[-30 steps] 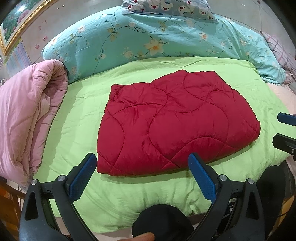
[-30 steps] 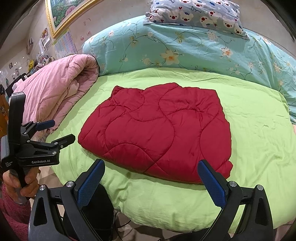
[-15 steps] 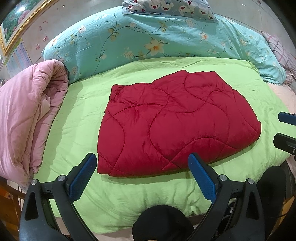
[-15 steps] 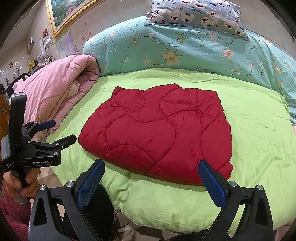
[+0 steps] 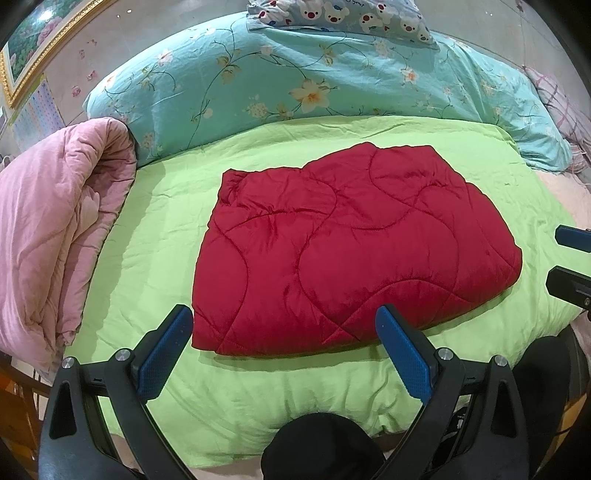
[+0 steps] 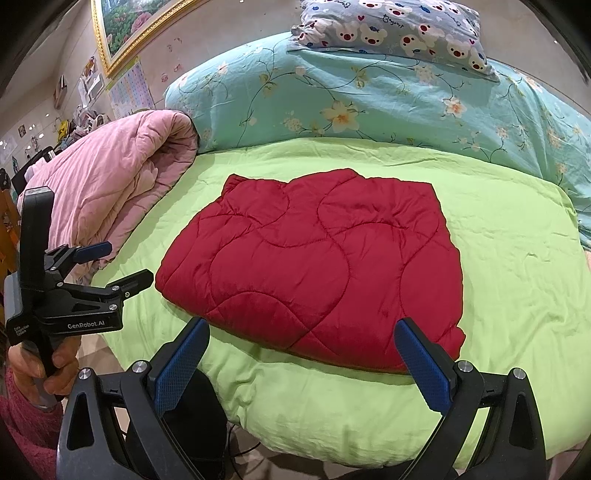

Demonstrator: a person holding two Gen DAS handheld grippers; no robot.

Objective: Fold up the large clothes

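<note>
A red quilted garment (image 5: 351, 251) (image 6: 317, 266) lies folded into a thick flat bundle in the middle of the lime-green bedspread (image 5: 155, 236) (image 6: 509, 266). My left gripper (image 5: 284, 347) hovers open off the bed's near edge, level with the garment's near left corner, with nothing between its blue pads. My right gripper (image 6: 301, 356) also stands open and empty, just short of the garment's near right edge. In the right wrist view the left gripper (image 6: 114, 264) appears at the left, held by a hand, its fingers apart. The right gripper's fingertips (image 5: 569, 236) show at the left wrist view's right edge.
A rolled pink quilt (image 5: 55, 229) (image 6: 110, 184) lies along the bed's left side. A teal floral duvet (image 5: 314, 74) (image 6: 369, 96) with a bear-print pillow (image 6: 399, 29) is heaped behind. Dark shapes (image 5: 321, 446) sit below the bed's near edge. A framed picture (image 6: 129, 26) hangs on the wall.
Almost nothing has changed. Both grippers stay open and nearly still in front of the bed, and the red garment has not moved.
</note>
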